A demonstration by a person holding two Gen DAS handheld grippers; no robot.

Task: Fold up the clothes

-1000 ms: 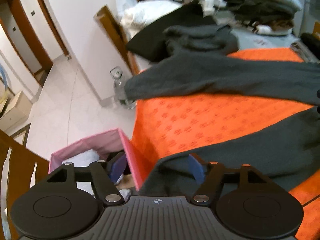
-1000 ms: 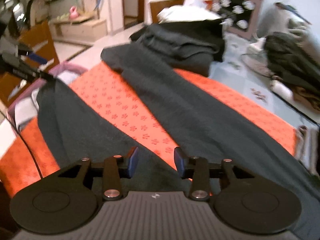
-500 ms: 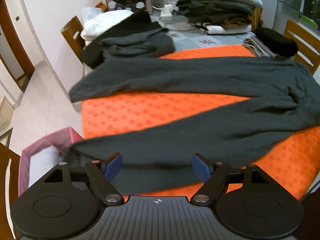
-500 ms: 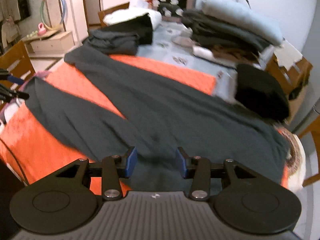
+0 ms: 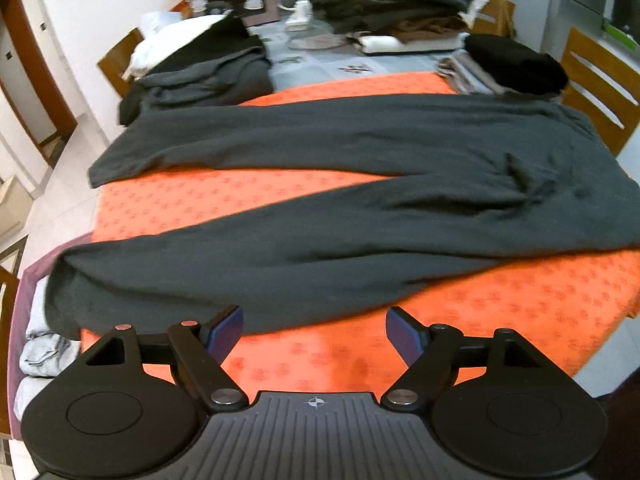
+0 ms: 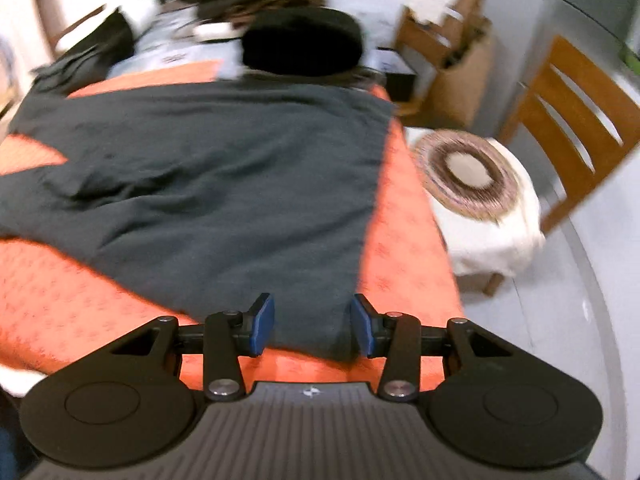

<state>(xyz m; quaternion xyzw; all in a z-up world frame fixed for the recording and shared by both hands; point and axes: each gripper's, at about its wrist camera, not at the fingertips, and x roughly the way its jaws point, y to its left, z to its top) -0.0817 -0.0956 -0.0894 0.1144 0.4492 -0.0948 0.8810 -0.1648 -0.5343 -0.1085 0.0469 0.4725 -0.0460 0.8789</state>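
At the far left, below the left edge of the orange patterned cloth (image 5: 224, 204) that covered the table, a pink fabric bin (image 5: 18, 320) held pale grey clothes (image 5: 40, 356), and the cuff of the nearer trouser leg hung over the cloth's edge just above it. The pair of dark grey trousers (image 5: 360, 208) lay spread flat on the orange cloth, legs pointing left and parted in a narrow V with a strip of orange showing between them, waist to the right. Beyond the cloth's far left corner a loosely folded dark grey garment (image 5: 208, 80) sat on the table, with a black and a white item behind it. The left gripper (image 5: 314, 330) hovered over the cloth's near edge, close to the nearer leg, its blue-padded jaws spread wide and holding nothing. Past the far side of the cloth, toward the middle, a stack of folded grey and brown clothes (image 5: 392, 8) rested on the table. Further right, a black rounded bundle (image 5: 516, 64) lay on folded pale cloth at the far right corner. In the blurred right wrist view, the right gripper (image 6: 312, 328) had its jaws partly apart at the near corner of the trousers' waist, the fabric edge between the pads but not pinched. Right of the orange cloth stood a wooden slatted chair (image 6: 576, 120).
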